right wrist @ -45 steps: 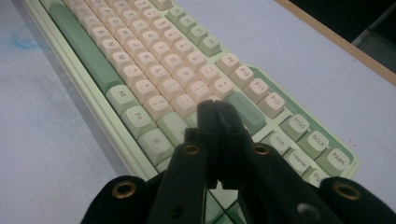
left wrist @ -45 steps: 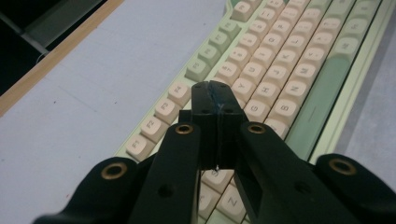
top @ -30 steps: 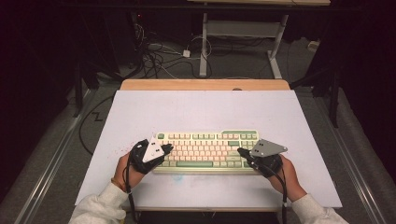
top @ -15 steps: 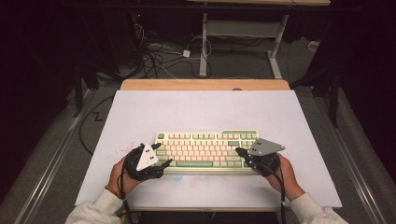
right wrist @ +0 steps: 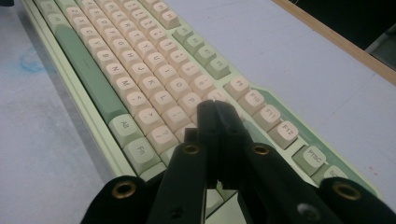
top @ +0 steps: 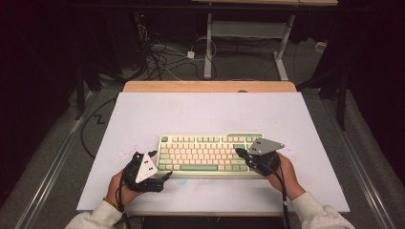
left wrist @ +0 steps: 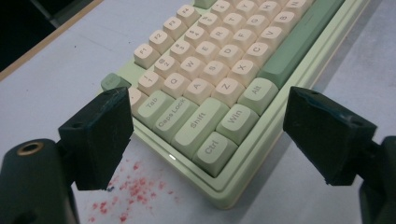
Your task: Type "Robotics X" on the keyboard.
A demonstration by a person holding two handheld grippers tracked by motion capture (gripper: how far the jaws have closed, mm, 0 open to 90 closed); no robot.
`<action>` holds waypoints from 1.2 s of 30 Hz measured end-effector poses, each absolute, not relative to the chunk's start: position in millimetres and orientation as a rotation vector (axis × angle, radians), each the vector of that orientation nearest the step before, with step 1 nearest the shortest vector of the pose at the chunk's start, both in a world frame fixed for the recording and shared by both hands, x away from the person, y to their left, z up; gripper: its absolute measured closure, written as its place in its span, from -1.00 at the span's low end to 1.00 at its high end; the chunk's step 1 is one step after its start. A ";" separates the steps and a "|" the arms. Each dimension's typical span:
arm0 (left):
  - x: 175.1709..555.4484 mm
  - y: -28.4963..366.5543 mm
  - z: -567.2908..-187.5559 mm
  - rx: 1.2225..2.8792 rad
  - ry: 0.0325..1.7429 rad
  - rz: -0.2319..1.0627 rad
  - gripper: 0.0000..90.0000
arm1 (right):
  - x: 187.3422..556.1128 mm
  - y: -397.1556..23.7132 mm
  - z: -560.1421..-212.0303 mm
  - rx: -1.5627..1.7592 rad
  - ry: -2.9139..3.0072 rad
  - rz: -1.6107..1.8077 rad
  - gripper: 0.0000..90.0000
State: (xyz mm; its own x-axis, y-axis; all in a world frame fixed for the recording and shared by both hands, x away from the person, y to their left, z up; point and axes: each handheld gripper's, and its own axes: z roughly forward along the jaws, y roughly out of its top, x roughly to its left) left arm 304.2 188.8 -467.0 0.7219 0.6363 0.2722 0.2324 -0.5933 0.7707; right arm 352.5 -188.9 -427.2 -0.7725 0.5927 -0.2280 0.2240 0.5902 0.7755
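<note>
Green and cream, the keyboard (top: 210, 153) is lying across the middle of the white counter (top: 200, 114). My left gripper (left wrist: 205, 135) has just been opening its fingers, now standing wide apart with nothing between them, just off the keyboard's Ctrl corner. My right gripper (right wrist: 215, 109) is keeping its fingers pressed together over the keys at the other end.

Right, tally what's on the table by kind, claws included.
Keyboard: 1
Claws: 2, the left claw open with nothing between its jaws, the right claw shut over the keys
Total: 3
</note>
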 end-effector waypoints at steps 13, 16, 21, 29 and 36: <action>300.6 195.6 -468.9 2.196 0.673 0.693 -0.65 | 364.9 -173.2 -428.8 0.639 2.381 1.045 1.00; 301.0 195.5 -469.2 2.198 0.670 0.688 -0.65 | 367.7 -166.9 -427.6 0.631 2.389 1.048 1.00; 301.0 195.8 -469.2 2.185 0.663 0.670 -0.65 | 373.9 -155.2 -429.3 0.628 2.407 1.040 1.00; 301.5 196.6 -469.5 2.180 0.656 0.659 -0.65 | 385.8 -143.6 -439.5 0.649 2.451 0.982 1.00; 301.5 195.4 -469.9 2.194 0.647 0.658 -0.65 | 389.1 -129.9 -443.4 0.630 2.469 0.963 1.00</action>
State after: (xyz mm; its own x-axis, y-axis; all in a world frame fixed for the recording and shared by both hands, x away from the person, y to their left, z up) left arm 301.5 195.4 -469.9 0.7409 0.6228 0.2513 0.2416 -0.5963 0.7655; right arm 389.1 -129.9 -443.4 -0.8118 0.5445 -0.2110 0.2578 0.6584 0.7072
